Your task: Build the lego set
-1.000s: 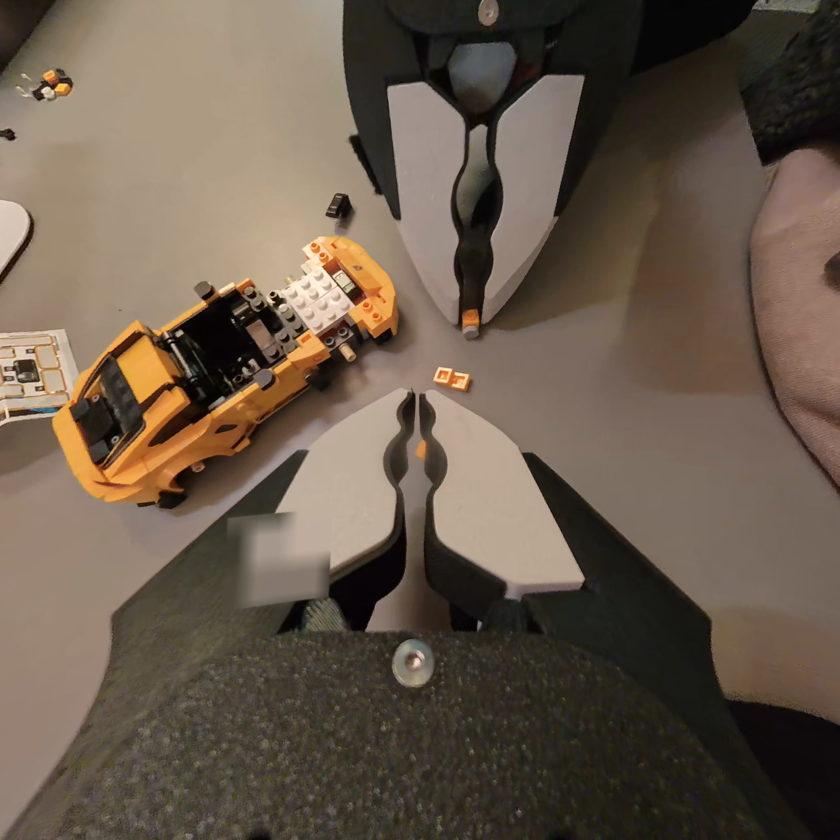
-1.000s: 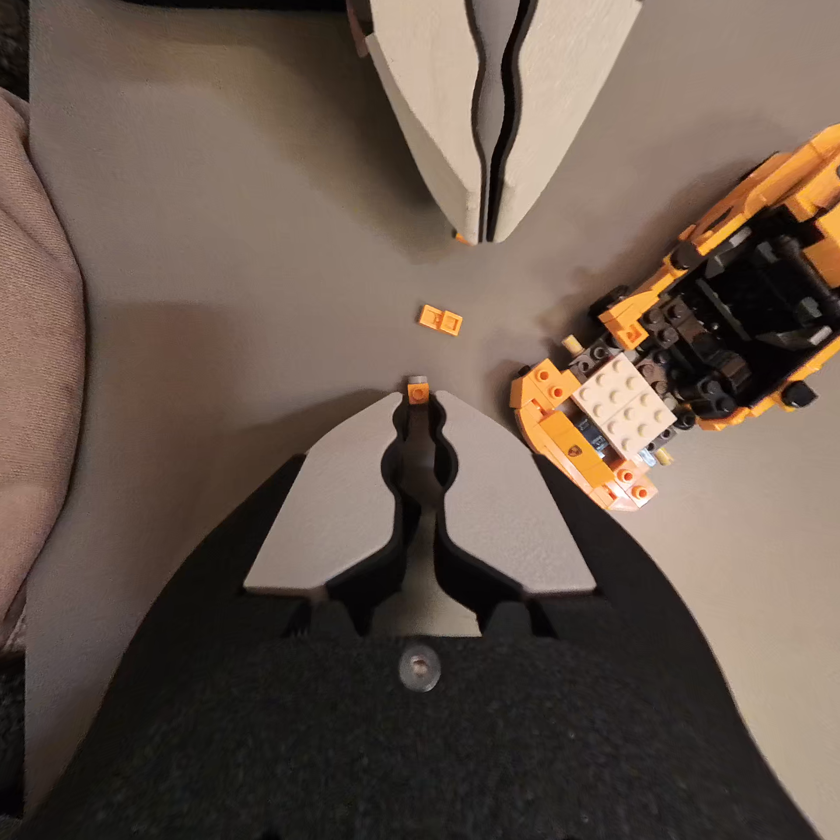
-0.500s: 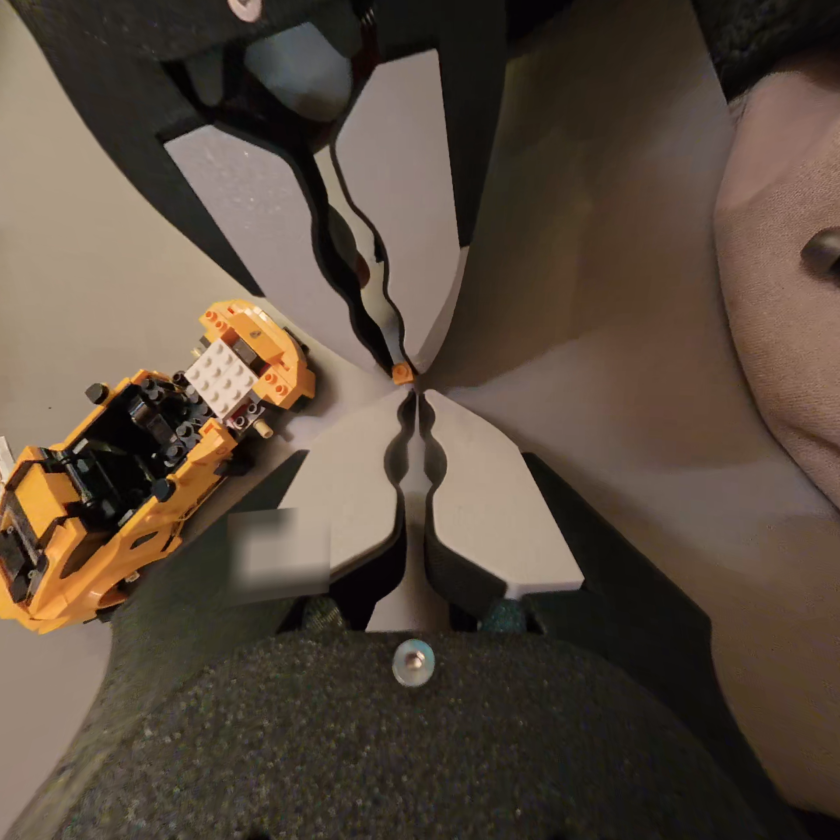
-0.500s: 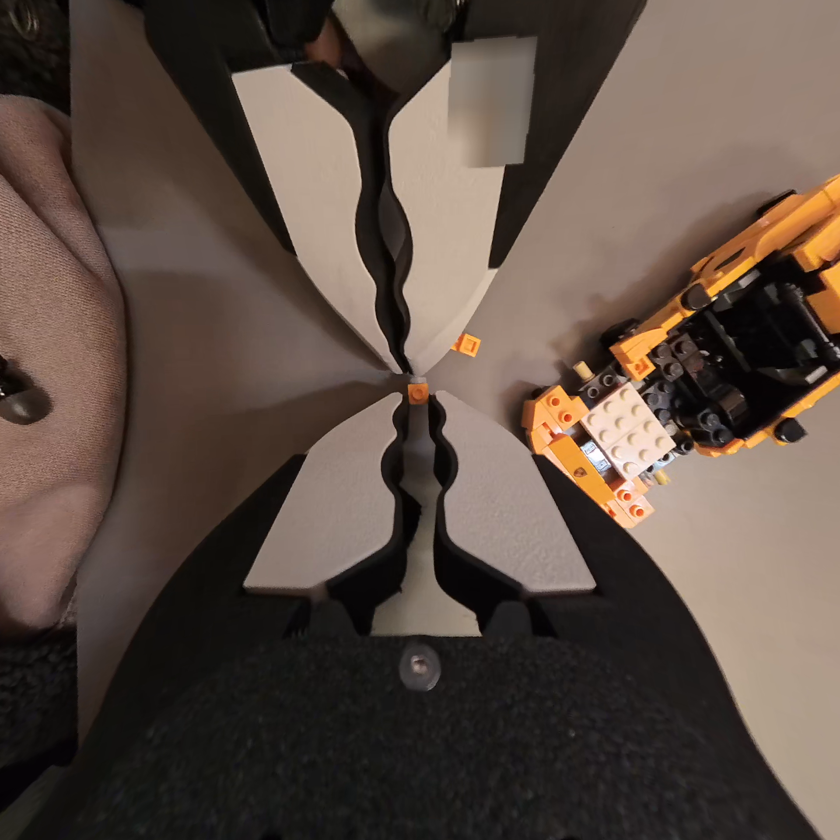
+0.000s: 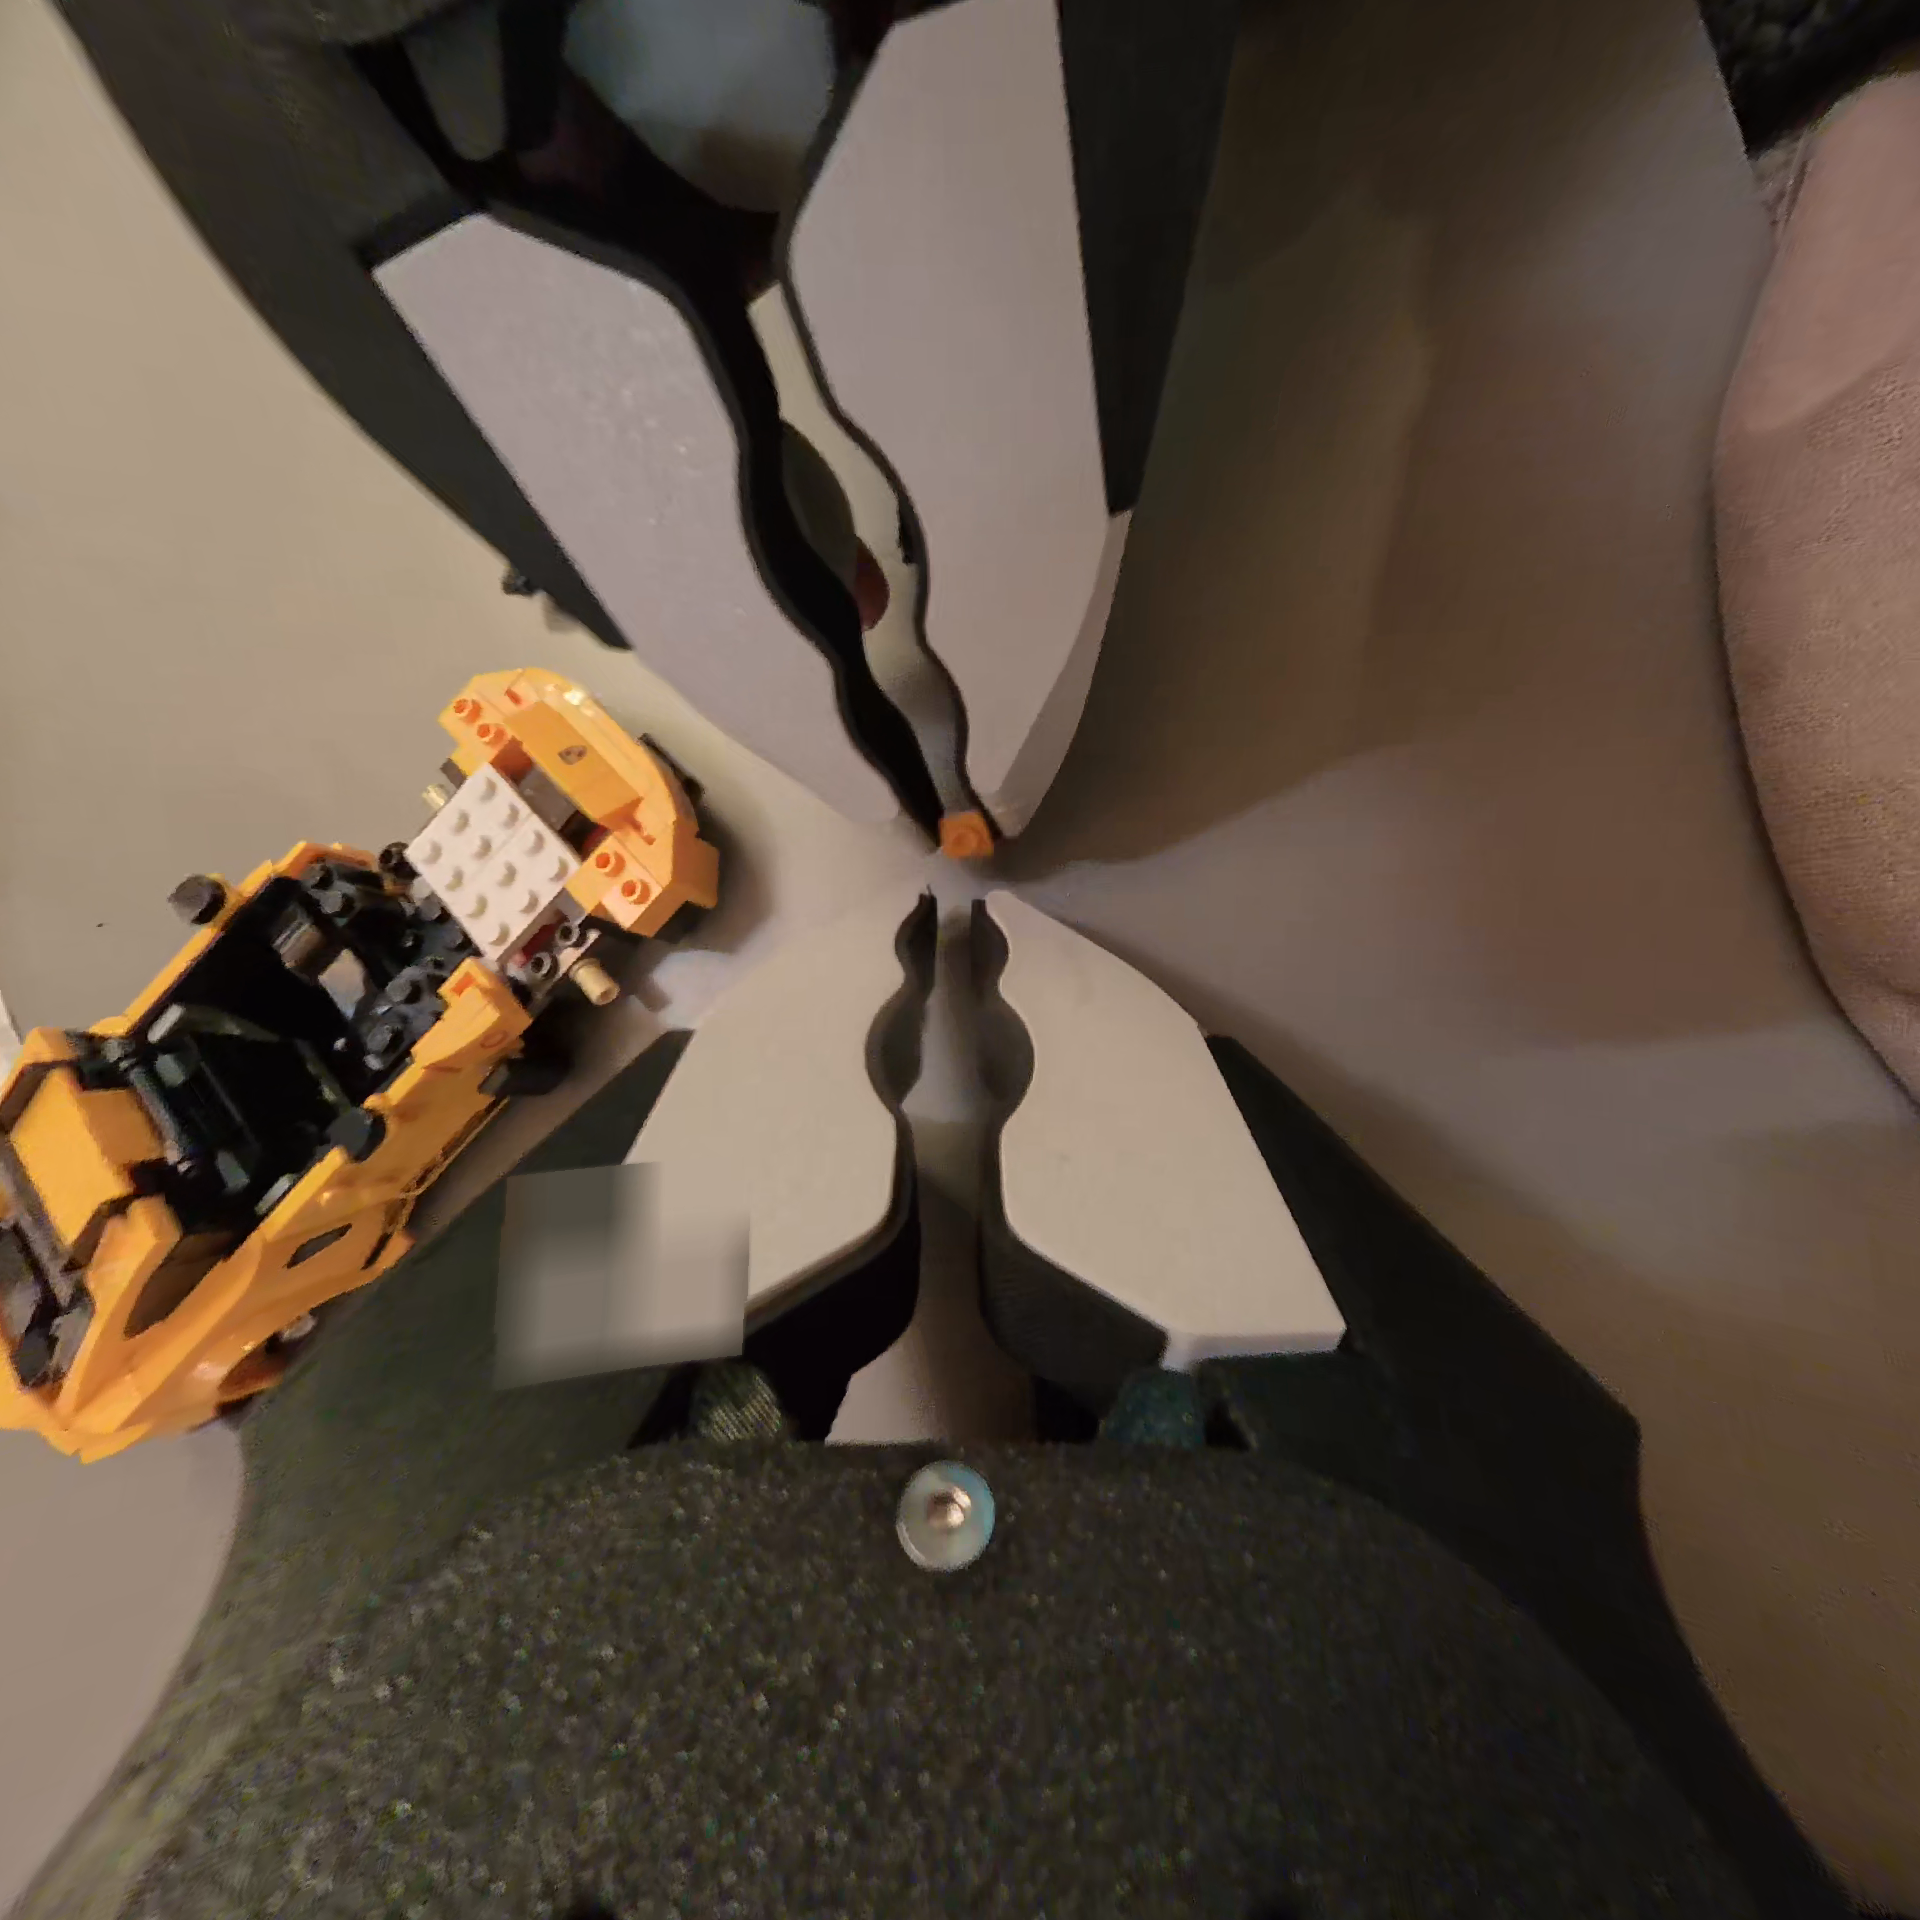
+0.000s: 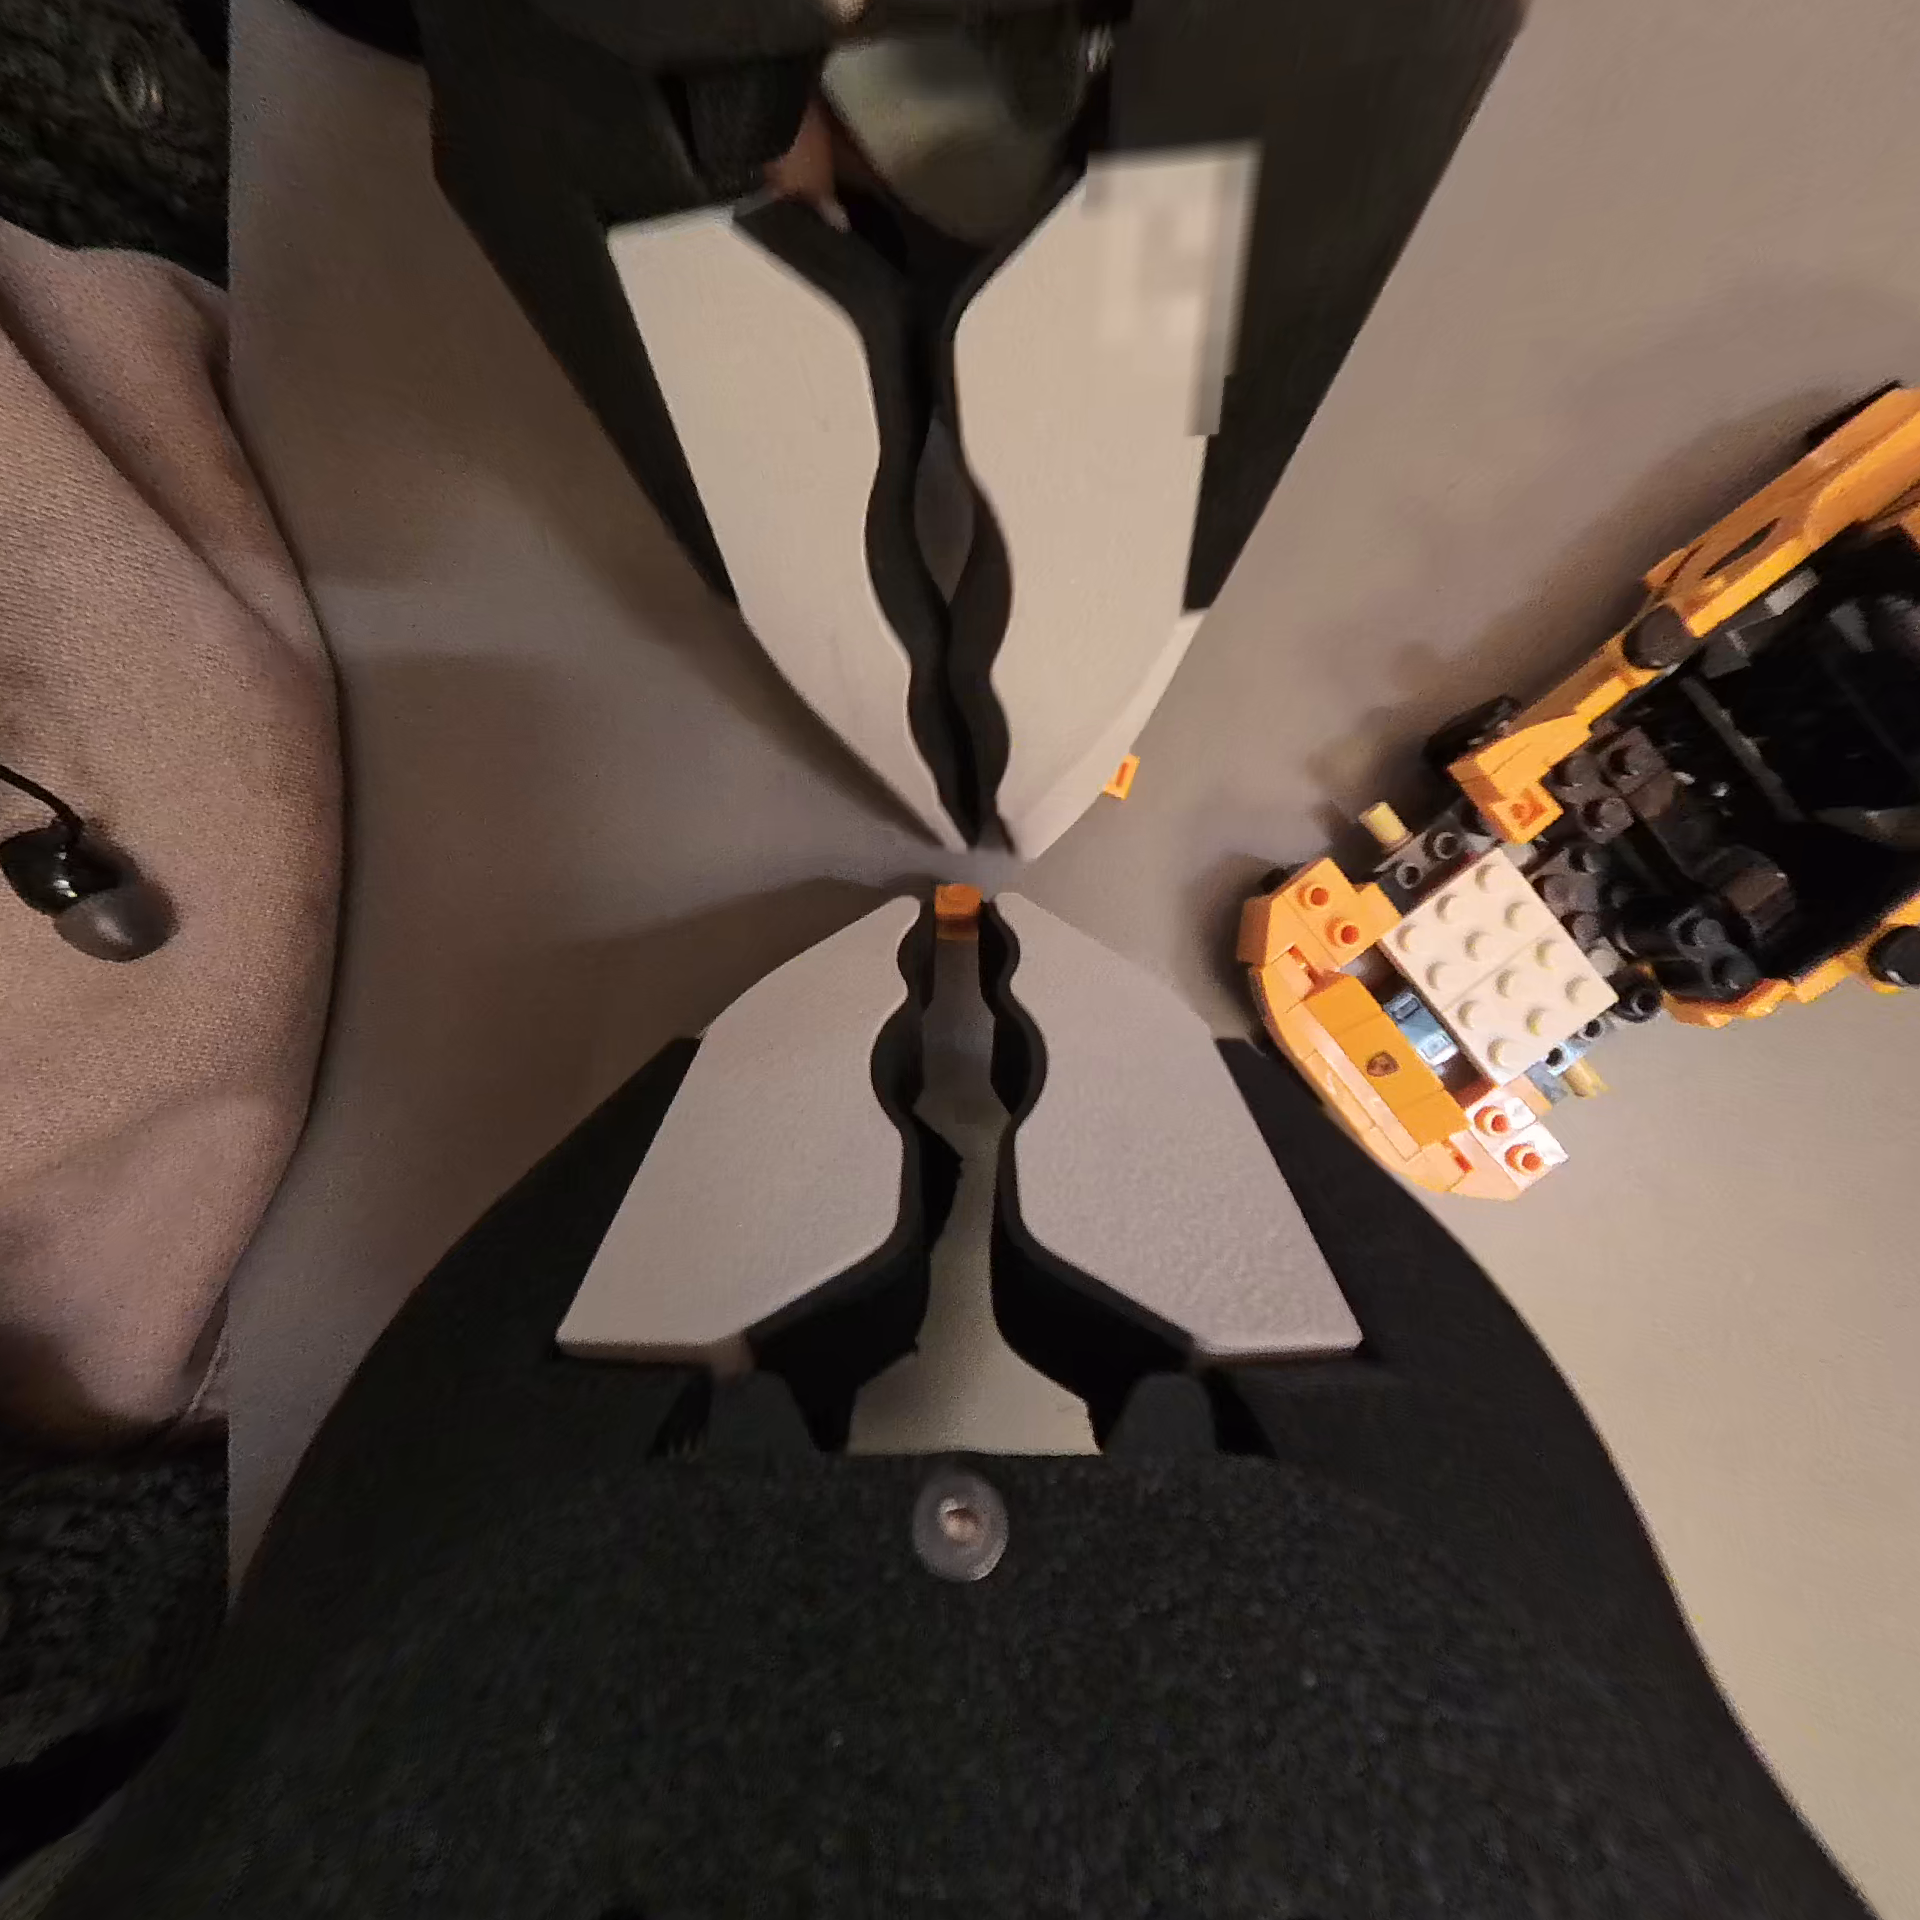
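My right gripper (image 6: 956, 909) is shut on a tiny orange stud piece (image 6: 956, 900) at its very tips; the piece also shows in the left wrist view (image 5: 964, 834). My left gripper (image 5: 951, 906) faces it tip to tip, almost touching the piece. Its jaws are closed to a narrow slit with nothing visible between them. It hangs from above in the right wrist view (image 6: 979, 844). A small orange plate (image 6: 1122, 774) lies on the grey table, mostly hidden behind the left gripper's finger. The partly built orange car (image 5: 312, 1039) lies on the table beside both grippers, its white studded plate up (image 6: 1496, 966).
A person's pinkish garment (image 5: 1849, 623) borders the table on the side away from the car, with a dark button-like object on it (image 6: 88, 904). A black fuzzy sleeve (image 6: 94, 125) shows at the corner. Bare grey table (image 6: 1662, 1455) lies past the car. My two grippers' fingertips are within a few centimetres of each other.
The two grippers have come together from well apart until their tips nearly meet above the loose orange plate. The right gripper still holds its orange piece. The car has not moved on the table.
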A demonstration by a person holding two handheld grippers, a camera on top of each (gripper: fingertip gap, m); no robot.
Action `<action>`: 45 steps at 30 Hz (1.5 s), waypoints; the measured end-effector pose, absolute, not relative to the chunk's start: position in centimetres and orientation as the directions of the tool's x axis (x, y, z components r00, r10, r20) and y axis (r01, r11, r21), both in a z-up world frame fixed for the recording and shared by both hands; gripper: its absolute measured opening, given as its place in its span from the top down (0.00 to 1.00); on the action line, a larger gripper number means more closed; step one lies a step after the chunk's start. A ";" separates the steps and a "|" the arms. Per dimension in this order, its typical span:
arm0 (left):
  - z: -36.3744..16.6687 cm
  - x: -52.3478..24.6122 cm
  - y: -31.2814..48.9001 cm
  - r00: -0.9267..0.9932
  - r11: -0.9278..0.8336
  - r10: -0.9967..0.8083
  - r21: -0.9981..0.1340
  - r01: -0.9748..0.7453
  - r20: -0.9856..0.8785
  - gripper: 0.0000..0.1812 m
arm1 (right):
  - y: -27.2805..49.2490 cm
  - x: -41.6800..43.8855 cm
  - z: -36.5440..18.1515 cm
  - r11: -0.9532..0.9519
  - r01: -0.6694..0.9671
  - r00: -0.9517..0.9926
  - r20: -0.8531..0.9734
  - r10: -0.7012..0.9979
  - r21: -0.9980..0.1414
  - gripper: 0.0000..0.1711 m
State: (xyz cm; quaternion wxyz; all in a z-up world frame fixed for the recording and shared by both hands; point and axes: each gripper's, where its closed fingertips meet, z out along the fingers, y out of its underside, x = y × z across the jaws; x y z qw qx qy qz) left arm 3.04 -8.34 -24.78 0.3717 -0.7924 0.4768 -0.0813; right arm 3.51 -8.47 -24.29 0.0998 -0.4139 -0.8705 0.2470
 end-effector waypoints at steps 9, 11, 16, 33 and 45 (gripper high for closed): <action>-23.0 -2.3 -8.5 0.613 -0.340 -0.770 -0.700 -0.628 -0.176 0.95 | -7.3 4.2 -24.7 0.566 0.715 -0.627 -0.019 0.778 -0.411 0.96; -23.4 -3.0 -8.8 0.608 -0.353 -0.775 -0.679 -0.643 -0.172 0.94 | -7.2 4.1 -24.7 0.581 0.717 -0.635 -0.016 0.773 -0.384 0.96; -24.9 -3.0 -9.3 0.589 -0.382 -0.795 -0.635 -0.672 -0.146 0.90 | -7.1 4.0 -24.8 0.624 0.707 -0.658 0.013 0.753 -0.332 0.96; -23.6 -0.8 -8.7 0.618 -0.391 -0.784 -0.728 -0.563 -0.057 0.96 | -7.2 3.7 -25.5 0.556 0.683 -0.624 0.016 0.781 -0.474 0.96; -20.3 2.3 -8.1 0.618 -0.336 -0.785 -0.869 -0.365 0.044 0.96 | -7.0 3.2 -25.2 0.456 0.586 -0.558 0.075 0.827 -0.669 0.96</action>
